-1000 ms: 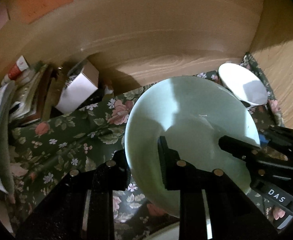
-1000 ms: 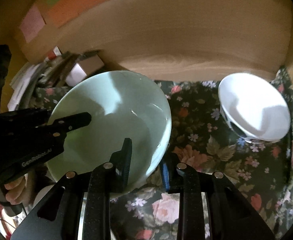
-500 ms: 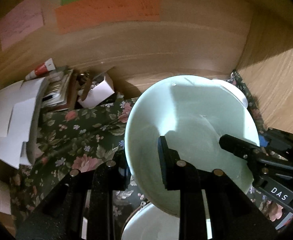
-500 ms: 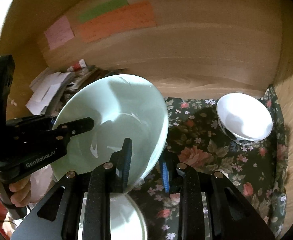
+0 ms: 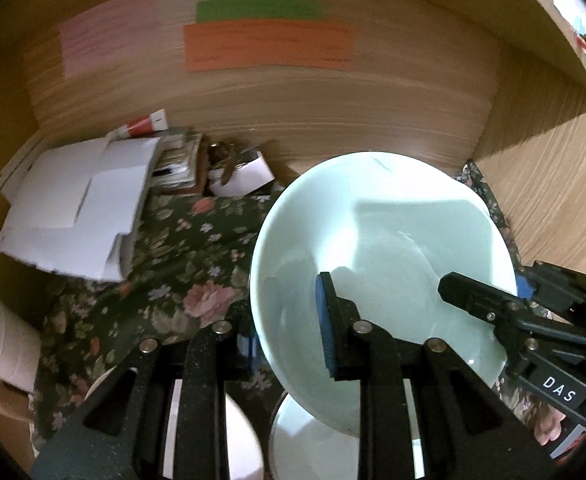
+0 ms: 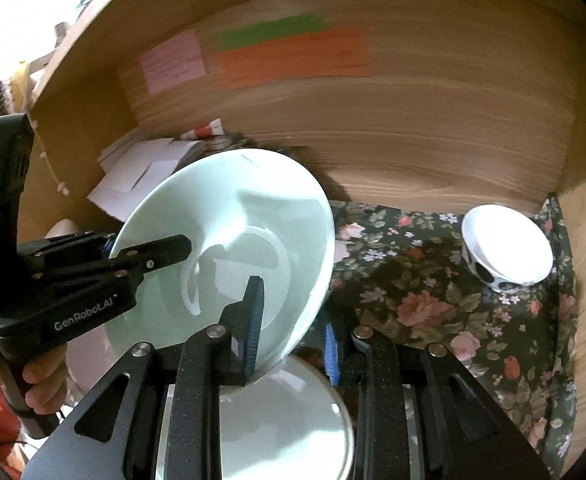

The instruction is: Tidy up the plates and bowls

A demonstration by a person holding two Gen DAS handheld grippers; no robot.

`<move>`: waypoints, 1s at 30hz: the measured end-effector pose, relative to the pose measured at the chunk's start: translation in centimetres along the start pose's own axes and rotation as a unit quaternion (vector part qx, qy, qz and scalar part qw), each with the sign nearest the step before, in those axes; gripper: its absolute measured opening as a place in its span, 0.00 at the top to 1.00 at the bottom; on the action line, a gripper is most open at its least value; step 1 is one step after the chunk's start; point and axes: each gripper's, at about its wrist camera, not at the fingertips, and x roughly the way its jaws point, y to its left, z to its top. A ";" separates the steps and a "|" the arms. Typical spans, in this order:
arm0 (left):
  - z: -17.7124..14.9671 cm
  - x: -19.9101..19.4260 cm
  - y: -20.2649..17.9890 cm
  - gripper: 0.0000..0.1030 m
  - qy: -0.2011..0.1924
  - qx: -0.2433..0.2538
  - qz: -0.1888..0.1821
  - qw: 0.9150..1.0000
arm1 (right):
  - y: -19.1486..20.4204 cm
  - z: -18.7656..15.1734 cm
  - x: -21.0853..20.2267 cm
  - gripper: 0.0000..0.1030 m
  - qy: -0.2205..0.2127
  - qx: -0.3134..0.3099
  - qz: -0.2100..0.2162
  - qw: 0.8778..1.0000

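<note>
Pinching opposite rims, left tongs (image 5: 289, 332) and right tongs (image 6: 293, 328) hold a glossy, pale-green bowl (image 5: 381, 264) tilted.

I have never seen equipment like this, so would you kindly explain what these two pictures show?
A person holds two hand-held grippers, each with a fisheye camera looking along its jaws. One picture is from the left gripper, the other from the right gripper. Both are shut on opposite rims of one pale green plate, tilted above a floral cloth. A white bowl sits at the back right, papers at the left, and another pale dish lies below the plate.
</note>
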 end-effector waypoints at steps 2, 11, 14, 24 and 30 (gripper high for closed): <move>-0.6 -0.7 0.5 0.77 -0.003 -0.003 0.004 1.000 | 0.8 -0.1 0.0 0.77 -0.001 -0.006 0.006 1.000; -3.2 -3.3 3.1 0.77 -0.013 -0.022 0.021 0.999 | 4.1 -0.6 -0.1 0.77 -0.001 -0.032 0.028 0.999; -4.1 -4.0 4.0 0.77 -0.013 -0.032 0.025 0.999 | 5.2 -0.9 0.0 0.77 0.001 -0.042 0.034 0.999; -6.7 -5.5 6.7 0.77 -0.012 -0.066 0.043 0.997 | 8.5 -1.7 0.9 0.77 0.013 -0.063 0.057 0.996; -8.1 -5.7 8.2 0.77 -0.006 -0.080 0.057 0.995 | 10.2 -2.3 2.0 0.77 0.026 -0.069 0.072 0.995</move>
